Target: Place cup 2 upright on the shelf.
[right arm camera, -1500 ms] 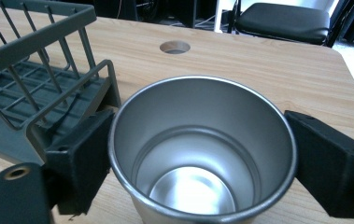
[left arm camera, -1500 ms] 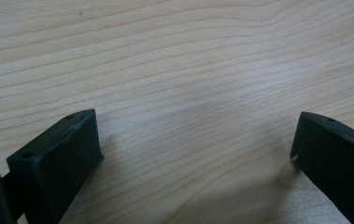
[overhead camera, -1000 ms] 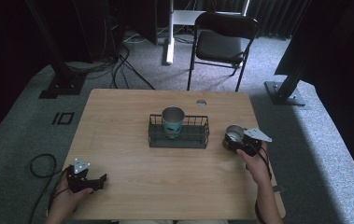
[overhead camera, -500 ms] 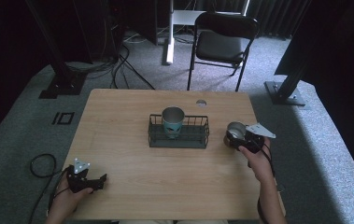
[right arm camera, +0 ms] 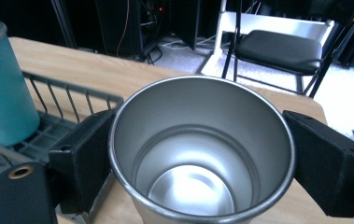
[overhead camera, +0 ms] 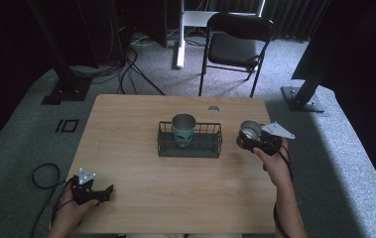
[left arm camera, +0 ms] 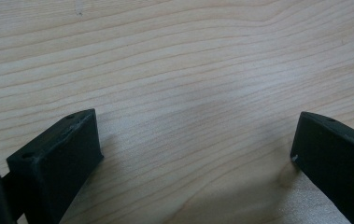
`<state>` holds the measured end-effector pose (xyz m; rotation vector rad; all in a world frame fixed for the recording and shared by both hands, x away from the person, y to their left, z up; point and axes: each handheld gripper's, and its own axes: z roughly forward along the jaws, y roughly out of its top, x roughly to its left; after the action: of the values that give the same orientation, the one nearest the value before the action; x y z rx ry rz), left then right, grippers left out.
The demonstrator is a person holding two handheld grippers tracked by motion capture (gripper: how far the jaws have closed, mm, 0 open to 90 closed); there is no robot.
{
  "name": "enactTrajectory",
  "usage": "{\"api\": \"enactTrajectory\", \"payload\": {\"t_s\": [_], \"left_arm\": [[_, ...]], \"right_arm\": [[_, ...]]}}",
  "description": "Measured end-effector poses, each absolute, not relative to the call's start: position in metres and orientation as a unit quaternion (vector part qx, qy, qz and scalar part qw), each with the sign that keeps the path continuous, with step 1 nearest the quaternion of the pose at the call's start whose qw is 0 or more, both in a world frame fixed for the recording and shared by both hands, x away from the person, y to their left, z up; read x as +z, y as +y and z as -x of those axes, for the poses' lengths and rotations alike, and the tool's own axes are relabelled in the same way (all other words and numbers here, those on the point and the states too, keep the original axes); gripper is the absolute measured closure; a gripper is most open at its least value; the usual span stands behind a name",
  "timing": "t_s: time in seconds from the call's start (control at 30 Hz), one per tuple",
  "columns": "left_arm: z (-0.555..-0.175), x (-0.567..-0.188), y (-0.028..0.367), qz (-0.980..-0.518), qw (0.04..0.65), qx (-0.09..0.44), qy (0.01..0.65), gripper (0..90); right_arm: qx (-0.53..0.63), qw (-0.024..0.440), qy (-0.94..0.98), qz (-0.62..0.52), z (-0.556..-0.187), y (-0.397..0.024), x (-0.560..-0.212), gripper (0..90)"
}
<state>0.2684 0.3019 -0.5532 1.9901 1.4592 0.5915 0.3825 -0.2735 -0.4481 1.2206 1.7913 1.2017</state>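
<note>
The right hand-held gripper point(overhead camera: 255, 141) pinches a steel cup point(overhead camera: 249, 131) by its sides, just to the right of the wire basket point(overhead camera: 190, 148) that sits at the middle of the table point(overhead camera: 175, 188); in the right gripper view the cup point(right arm camera: 201, 154) stands upright and empty between the two black jaws, one pressed against each side of its wall; the basket's near corner point(right arm camera: 72, 100) lies just beside the jaw on that side, close in front of the cup; inside the basket a teal cup point(overhead camera: 183, 130) stands upright toward its left half; a folding chair point(overhead camera: 237, 47) stands on the floor beyond the basket, past the table's far edge; the left hand-held gripper point(overhead camera: 107, 192) rests well to the basket's near left, at the table's front corner, its jaws spread wide over bare wood point(left arm camera: 188, 93) with nothing between them
</note>
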Motion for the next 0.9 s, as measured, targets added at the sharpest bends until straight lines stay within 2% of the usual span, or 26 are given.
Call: {"api": "enactTrajectory", "payload": {"t_s": [0.53,0.9], "left_arm": [[-0.268,-0.553,0.302,-0.749,0.297,0.223,0.549,2.1],[-0.268,-0.553,0.302,-0.749,0.297,0.223,0.549,2.2]], "right_arm": [[0.481,0.324,0.690,-0.433,-0.389,-0.247,-0.414,13.3],[0.490,0.311,0.706,-0.406,-0.395,-0.217,-0.403,13.3]]}}
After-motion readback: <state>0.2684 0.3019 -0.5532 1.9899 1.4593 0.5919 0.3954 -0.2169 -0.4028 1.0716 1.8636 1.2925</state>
